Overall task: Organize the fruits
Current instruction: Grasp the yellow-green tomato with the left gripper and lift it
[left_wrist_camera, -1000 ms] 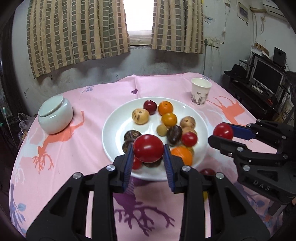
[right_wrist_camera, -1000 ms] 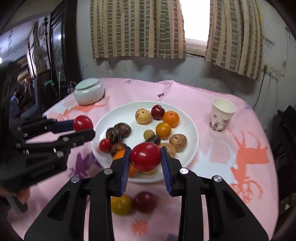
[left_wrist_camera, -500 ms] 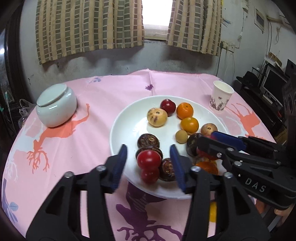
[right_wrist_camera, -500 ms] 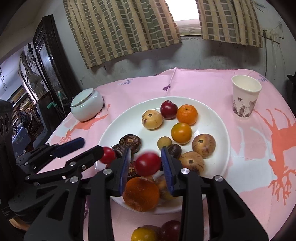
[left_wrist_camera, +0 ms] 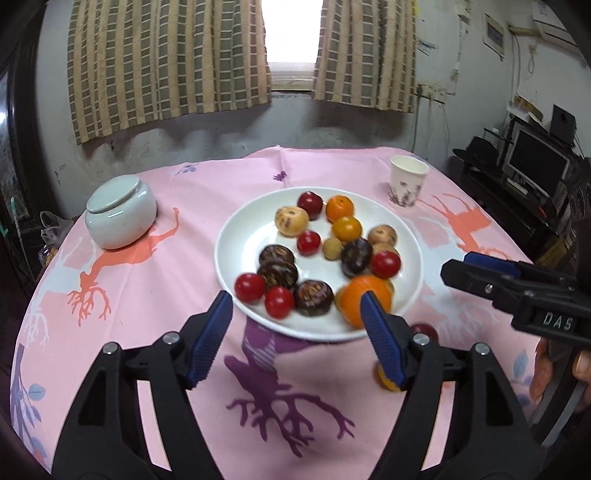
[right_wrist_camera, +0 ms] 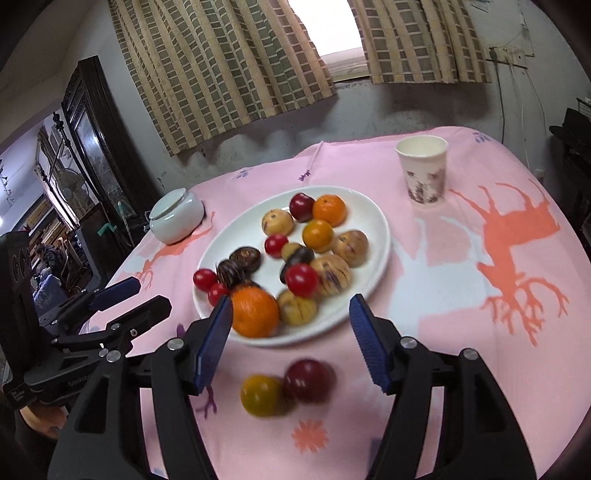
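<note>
Light source: daylight through the window (left_wrist_camera: 293,35) at the far wall, blown out to plain white between the curtains (left_wrist_camera: 166,59).
Brightness: the table (left_wrist_camera: 155,295) is evenly lit; room corners stay dim.
Shadows: soft, short under the plate (right_wrist_camera: 373,280).
Blur: near fruits smear, notably the orange (right_wrist_camera: 255,312) and the two off the plate.
Distortion: strong fisheye bending, black vignette at the edges.

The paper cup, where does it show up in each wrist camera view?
Left wrist: paper cup upper right of centre, beyond the plate's far right rim.
Right wrist: paper cup upper right, right of the plate.
Shared landmark: the white lidded jar left of the plate.
</note>
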